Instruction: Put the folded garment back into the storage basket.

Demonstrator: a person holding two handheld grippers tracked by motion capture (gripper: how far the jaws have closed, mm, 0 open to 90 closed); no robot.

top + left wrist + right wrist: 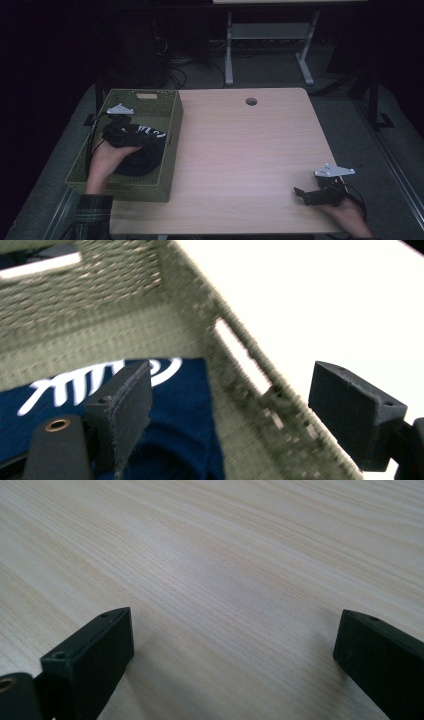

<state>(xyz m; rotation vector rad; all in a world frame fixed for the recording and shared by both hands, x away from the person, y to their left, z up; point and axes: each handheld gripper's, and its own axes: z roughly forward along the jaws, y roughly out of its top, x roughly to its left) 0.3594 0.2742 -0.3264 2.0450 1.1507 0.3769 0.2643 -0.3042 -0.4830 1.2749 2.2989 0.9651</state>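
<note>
A pale wooden bench point(240, 150) takes up most of the high view, with a small round hole point(251, 101) near its far edge. A green woven basket point(170, 145) sits on the bench's left side, its long wall running alongside the bare wood.

The left tool point(150, 139) hovers over the basket's inside, held by the person's left hand point(107, 160), a plaid sleeve point(92, 212) behind it. Its jaws are spread wide with nothing between them. In the left gripper view point(230, 410), one jaw hangs above the cloth and the other stands out past the basket wall, which passes between them without touching either.

A dark blue cloth with white lettering point(175, 405) lies on the basket floor, directly beneath and just behind the left tool; in the high view it is bunched under the tool point(142, 160).

The right tool point(300, 192) rests low at the bench's near right corner, well apart from the basket, held by the right hand point(347, 215). Its jaws point(230, 655) are also spread wide, with bare wood between them.
</note>
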